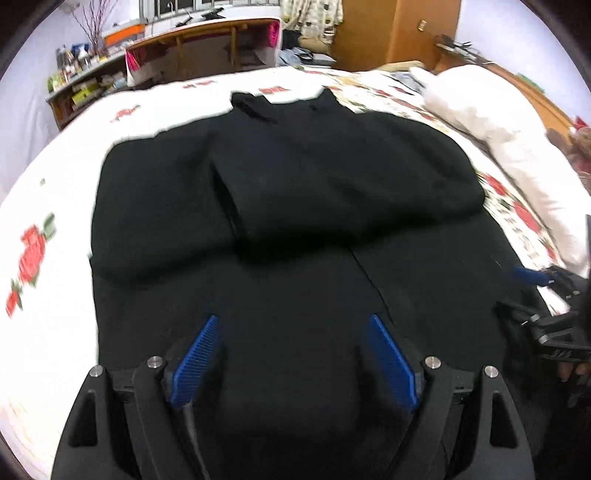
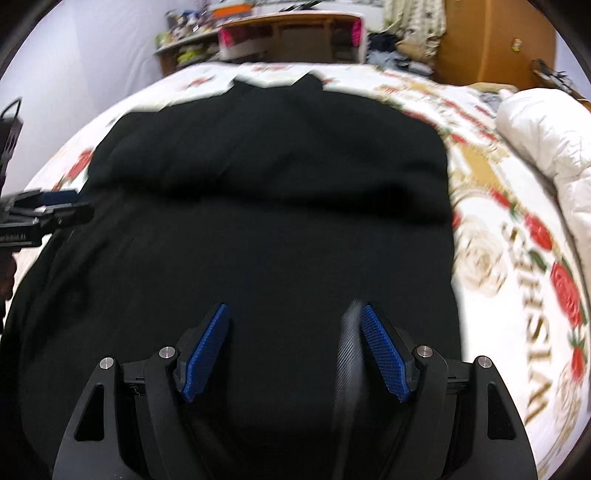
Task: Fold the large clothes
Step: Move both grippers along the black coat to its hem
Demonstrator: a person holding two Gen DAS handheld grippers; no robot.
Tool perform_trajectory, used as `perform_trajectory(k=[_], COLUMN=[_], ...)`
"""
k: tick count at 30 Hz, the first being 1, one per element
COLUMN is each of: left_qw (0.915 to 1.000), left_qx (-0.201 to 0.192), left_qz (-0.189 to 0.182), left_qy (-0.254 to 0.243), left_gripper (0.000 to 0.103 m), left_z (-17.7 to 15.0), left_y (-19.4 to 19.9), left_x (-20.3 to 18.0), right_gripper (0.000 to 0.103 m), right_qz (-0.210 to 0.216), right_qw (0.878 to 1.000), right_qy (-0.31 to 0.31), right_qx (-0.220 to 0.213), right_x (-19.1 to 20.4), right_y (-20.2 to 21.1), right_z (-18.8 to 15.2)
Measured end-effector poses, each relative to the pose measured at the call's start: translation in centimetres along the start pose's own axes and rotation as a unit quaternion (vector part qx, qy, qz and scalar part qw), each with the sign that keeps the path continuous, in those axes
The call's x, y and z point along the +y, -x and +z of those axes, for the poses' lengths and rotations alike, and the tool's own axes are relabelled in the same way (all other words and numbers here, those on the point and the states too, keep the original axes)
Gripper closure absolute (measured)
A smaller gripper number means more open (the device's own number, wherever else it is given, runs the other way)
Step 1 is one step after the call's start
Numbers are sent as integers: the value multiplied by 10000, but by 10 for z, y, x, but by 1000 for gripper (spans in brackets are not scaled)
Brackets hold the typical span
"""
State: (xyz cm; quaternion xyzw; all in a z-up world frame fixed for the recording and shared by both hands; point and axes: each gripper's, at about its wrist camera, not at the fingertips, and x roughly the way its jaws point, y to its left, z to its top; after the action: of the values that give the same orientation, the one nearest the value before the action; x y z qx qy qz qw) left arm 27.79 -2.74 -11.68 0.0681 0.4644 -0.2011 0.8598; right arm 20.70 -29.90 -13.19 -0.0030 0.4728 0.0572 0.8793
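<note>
A large black garment [image 1: 295, 192] lies spread on the bed, its far part folded back over the near part in a thick layer [image 2: 266, 158]. My left gripper [image 1: 292, 319] hovers open over the garment's near half, with only flat black cloth showing between its blue pads. My right gripper [image 2: 293, 308] is open too, above the garment's near right portion. Each gripper shows at the edge of the other's view: the right gripper [image 1: 521, 293] by the garment's right side, the left gripper [image 2: 70, 205] by its left side. Both views are blurred.
The bedspread [image 1: 48, 206] is white with red roses. A white quilt [image 1: 491, 122] is bunched along the right side of the bed. Beyond the bed stand a wooden desk [image 1: 207, 40], cluttered shelves [image 1: 81, 81] and a wooden wardrobe [image 1: 424, 33].
</note>
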Motion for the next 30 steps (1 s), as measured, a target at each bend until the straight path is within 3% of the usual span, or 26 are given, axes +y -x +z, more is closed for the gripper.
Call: perform_trajectory(k=[5, 12, 15, 18, 22, 25, 28, 30], left_qw=[9989, 9981, 9974, 9961, 9942, 9940, 9938, 9934], left_qx=[272, 117, 39, 14, 16, -62, -55, -43], left_qz=[-31, 197, 248, 416, 430, 458, 460, 468], left_qy=[384, 579, 676, 772, 981, 996, 1012, 1049], left_gripper=[19, 19, 18, 18, 18, 18, 18, 18], left_z=[-50, -94, -109, -119, -127, -129, -131, -134], left_y=[18, 55, 71, 81, 90, 97, 101, 103], left_x=[1, 12, 20, 28, 36, 38, 40, 43], right_gripper=[28, 28, 28, 28, 28, 28, 28, 28], right_qz=[-288, -305, -253, -266, 3, 245, 349, 310], right_qw=[9993, 9987, 9995, 9990, 9974, 9952, 9937, 9967], right_qy=[192, 382, 181, 332, 489, 743, 985, 716], right_qx=[108, 153, 103, 134, 522, 581, 411, 217], right_x=[28, 50, 51, 64, 85, 107, 117, 104], right_y=[23, 63, 75, 75, 57, 63, 81, 95], right_z=[-44, -77, -83, -87, -99, -112, -116, -110])
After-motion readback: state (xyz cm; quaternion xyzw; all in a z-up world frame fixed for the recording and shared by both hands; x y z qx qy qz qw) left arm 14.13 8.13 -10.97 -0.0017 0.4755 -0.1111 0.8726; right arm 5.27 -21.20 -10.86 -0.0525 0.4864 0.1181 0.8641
